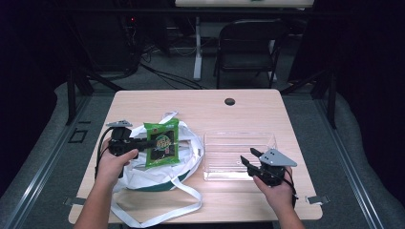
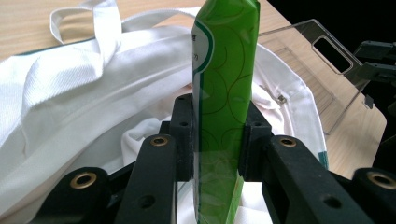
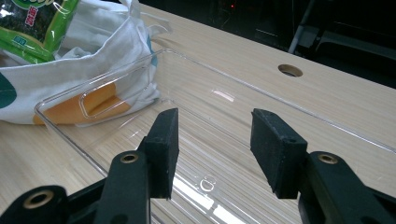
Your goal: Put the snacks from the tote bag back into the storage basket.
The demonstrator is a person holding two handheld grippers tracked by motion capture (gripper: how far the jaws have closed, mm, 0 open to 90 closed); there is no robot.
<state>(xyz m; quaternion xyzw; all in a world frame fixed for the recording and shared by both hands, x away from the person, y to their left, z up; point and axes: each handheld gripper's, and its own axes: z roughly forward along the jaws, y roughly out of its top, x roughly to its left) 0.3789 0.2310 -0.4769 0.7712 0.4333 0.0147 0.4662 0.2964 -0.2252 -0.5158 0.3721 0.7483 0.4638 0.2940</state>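
From my seat the wooden table (image 1: 200, 102) carries a white tote bag (image 1: 162, 171) beneath my left claw (image 1: 152, 142) and a clear plastic bin (image 1: 239, 143) just ahead of my right claw (image 1: 249, 159). The left claw is clamped on the side of a green seaweed snack packet (image 2: 226, 93), held over the bag's mouth, long axis running away from the jaws. The bin lies to that claw's right. My right claw hangs half open, empty, above the bin's near rim
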